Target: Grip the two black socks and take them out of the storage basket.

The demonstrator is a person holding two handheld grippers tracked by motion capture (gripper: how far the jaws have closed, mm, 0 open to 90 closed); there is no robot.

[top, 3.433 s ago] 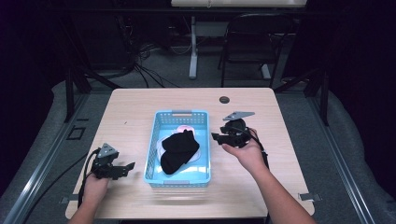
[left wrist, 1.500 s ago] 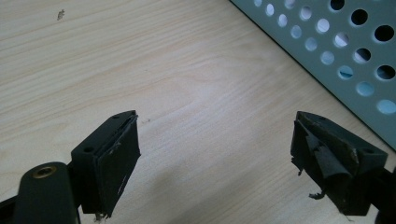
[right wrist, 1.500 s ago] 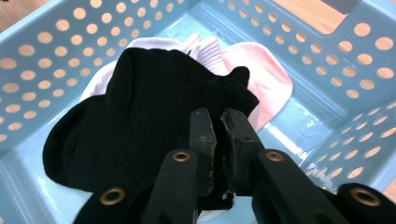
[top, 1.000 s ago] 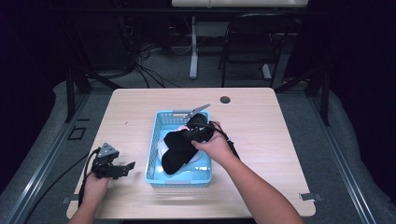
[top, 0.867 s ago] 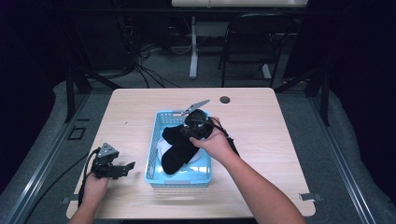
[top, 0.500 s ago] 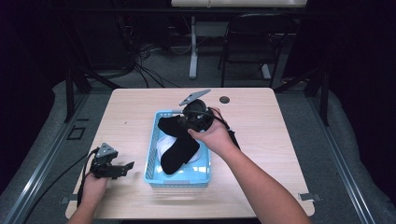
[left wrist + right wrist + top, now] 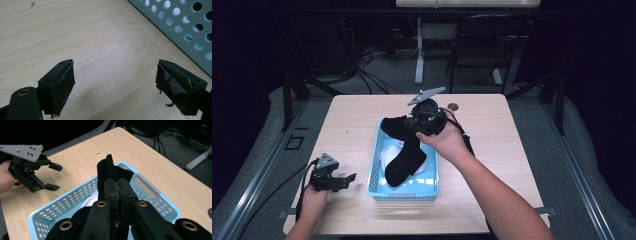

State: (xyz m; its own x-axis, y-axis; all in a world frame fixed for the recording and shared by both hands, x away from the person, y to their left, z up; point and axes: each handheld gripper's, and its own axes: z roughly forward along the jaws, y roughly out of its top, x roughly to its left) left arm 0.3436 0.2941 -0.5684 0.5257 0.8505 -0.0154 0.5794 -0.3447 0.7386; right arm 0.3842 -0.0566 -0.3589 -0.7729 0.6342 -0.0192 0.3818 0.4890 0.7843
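Right gripper now has the soft black sock pinched, lifted higher from the perforated blue basket; left gripper gapes, empty.

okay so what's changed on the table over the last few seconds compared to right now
The right claw moved from beside the blue basket into it, shut on the black sock and is lifting it toward the far end. The left claw stayed open beside the basket; the white cloth remains inside.
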